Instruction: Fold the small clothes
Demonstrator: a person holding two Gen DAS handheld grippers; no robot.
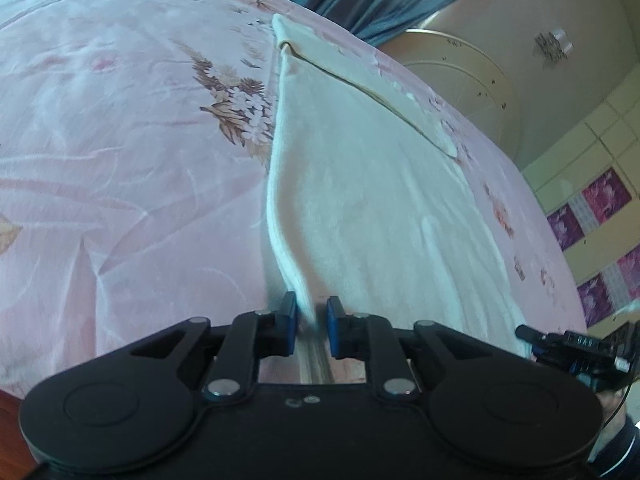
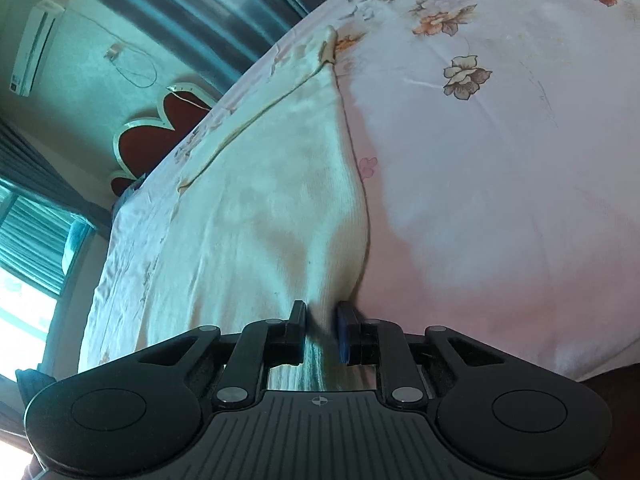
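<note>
Cream garment spread flat on the pink floral bedsheet, near hem lifted off the sheet at two corners. Far end of garment folded over in a narrow band with a tan-edged seam, lying close to the sheet's far edge.

Left gripper pinching the garment's left near corner: blue pads nearly together, a thin ridge of fabric caught between them and rising in a taut crease along the garment's left edge. Fabric blurred right at the pads.

Right gripper pinching the garment's right near corner, jaws narrowed on a bunched tuck of cloth, right edge of garment pulled up into a rounded fold just beyond the fingertips. Same gripper visible in the left wrist view at the garment's right near corner, partly cut off by the frame.

Beyond the garment: grey-blue curtains, wall-mounted air conditioner, red heart-shaped headboard, bright window, wardrobe doors with purple flower panels.
</note>
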